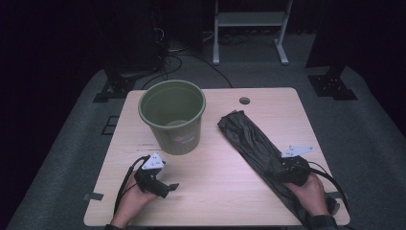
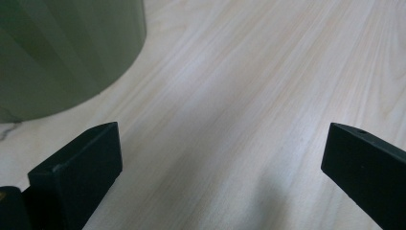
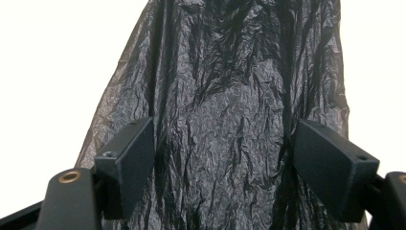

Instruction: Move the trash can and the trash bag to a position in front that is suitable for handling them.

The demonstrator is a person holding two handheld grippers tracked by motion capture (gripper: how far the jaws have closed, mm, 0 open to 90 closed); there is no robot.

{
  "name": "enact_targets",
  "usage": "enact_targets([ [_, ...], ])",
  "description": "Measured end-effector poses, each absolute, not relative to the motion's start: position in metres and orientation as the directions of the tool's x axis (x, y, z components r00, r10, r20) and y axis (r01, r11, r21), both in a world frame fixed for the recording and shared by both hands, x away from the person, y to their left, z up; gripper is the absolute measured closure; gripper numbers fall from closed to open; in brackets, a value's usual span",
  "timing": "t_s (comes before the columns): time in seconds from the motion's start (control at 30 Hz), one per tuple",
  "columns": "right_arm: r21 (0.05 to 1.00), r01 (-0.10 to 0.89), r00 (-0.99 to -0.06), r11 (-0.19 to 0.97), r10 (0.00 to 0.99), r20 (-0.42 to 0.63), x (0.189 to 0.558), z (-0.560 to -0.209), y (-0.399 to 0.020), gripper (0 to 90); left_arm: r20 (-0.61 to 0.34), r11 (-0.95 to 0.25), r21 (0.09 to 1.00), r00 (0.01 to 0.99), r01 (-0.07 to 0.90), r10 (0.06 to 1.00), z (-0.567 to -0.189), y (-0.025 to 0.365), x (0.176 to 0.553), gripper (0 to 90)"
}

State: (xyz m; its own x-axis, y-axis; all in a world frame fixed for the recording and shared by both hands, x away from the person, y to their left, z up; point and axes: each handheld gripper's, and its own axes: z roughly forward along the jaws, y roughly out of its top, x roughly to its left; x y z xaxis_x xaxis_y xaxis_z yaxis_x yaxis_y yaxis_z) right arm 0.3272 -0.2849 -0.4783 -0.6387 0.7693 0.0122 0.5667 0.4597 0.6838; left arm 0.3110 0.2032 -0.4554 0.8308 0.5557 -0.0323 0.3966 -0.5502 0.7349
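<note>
1. At the lower right of the high view, the right gripper (image 1: pixel 286 167) hovered over the near part of the black plastic bag (image 1: pixel 251 139), which lay crumpled in a long diagonal strip across the right half of the table (image 1: pixel 215 201).
2. In the right gripper view, its jaws stood spread, one to each side of the bag (image 3: pixel 225 120), the pads not pressing it.
3. At the lower left, the left gripper (image 1: pixel 173 186) rested low over bare tabletop, jaws spread with nothing between them, near the green bin (image 1: pixel 172 115).
4. Step judged in hand: taking hold of the bag, probably to line the bin. The next move called for lowering and closing on a fold of film.
5. Hard to make out: the bag's opening, its near end under the right hand (image 1: pixel 313 194), and the dim item at the bin's bottom.
</note>
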Motion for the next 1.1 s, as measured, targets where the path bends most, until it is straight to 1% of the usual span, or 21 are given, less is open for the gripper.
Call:
enact_targets([
  [0.27, 0.686, 0.564, -0.64, 0.459, 0.769, 0.011, 0.327, -0.479, -0.285, 21.5, -0.057, -0.507, 0.756, 0.813, 0.414, 0.579, -0.434, 0.214, 0.315, 0.0],
  [0.67, 0.688, 0.564, -0.637, 0.456, 0.771, 0.011, 0.327, -0.479, -0.285, 21.3, -0.039, -0.488, 0.77, 0.793, 0.411, 0.608, -0.391, 0.233, 0.319, 0.0],
  [1.0, 0.694, 0.561, -0.636, 0.452, 0.771, 0.012, 0.326, -0.48, -0.285, 21.1, -0.031, -0.476, 0.782, 0.788, 0.402, 0.616, -0.359, 0.238, 0.326, 0.0],
  [1.1, 0.696, 0.559, -0.637, 0.452, 0.771, 0.011, 0.326, -0.48, -0.286, 21.0, -0.019, -0.473, 0.786, 0.78, 0.398, 0.626, -0.345, 0.239, 0.332, 0.0],
])
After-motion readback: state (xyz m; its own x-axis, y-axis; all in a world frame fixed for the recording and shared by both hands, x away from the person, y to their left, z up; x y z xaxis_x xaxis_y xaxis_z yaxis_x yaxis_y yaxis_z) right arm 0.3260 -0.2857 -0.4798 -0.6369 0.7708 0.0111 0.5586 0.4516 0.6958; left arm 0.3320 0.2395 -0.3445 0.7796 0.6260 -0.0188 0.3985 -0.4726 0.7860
